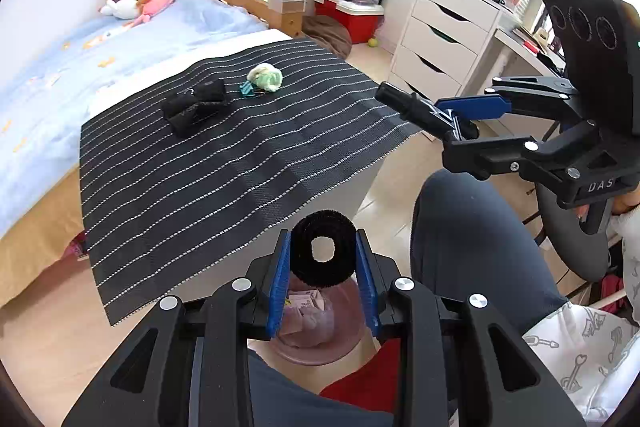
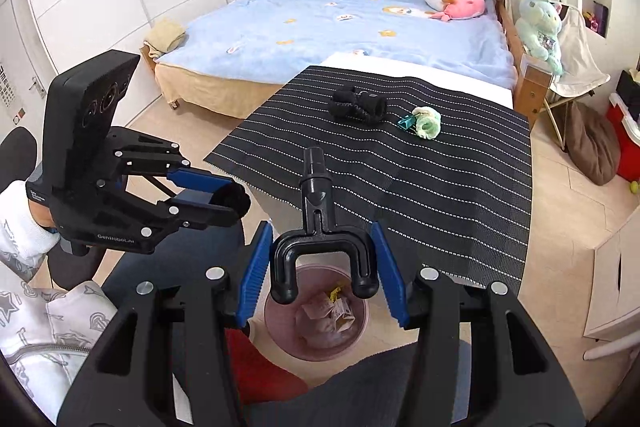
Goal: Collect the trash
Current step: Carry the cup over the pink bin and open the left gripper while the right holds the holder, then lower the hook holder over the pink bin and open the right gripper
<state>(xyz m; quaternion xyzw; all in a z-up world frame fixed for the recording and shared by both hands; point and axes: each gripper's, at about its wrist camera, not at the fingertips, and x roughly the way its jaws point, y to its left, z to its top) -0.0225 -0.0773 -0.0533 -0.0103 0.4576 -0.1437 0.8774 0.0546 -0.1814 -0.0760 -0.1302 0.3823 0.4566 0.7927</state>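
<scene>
Left tongs (image 1: 323, 283): gripping a black ring-shaped roll (image 1: 323, 247) between the 2 blue pads, pads pressing on its sides, hole facing the camera.
Right tongs (image 2: 324, 271): holding a black Y-shaped plastic piece (image 2: 318, 223) by its forked end, the 2 prongs spreading out toward the blue pads, which are set at a middling width.
Long axis of the plastic piece: running forward along the tongs, its stem pointing away toward the striped mat (image 2: 400, 163) on the tabletop.
Trash bin (image 2: 316, 311): pinkish, round, sitting on the floor below and just ahead of both tongs, already carrying crumpled paper and wrappers.
Key relation: in each wrist view the bin is showing directly beneath the held item, so both things are hanging over or close to its mouth; the drop looks near-vertical.
Nearer hand: hard to judge; both seem about equally placed over the bin.
Pose: both tongs are angling steeply downward, side by side over the person's lap (image 1: 472, 227), left one seen from the right view at the left edge.
Remaining trash: a black bundle (image 1: 196, 105) and a green-white wad (image 1: 266, 77) with a teal clip (image 1: 248, 89) are lying on the mat, well apart from both tongs.
Likely next: opening over the bin.
</scene>
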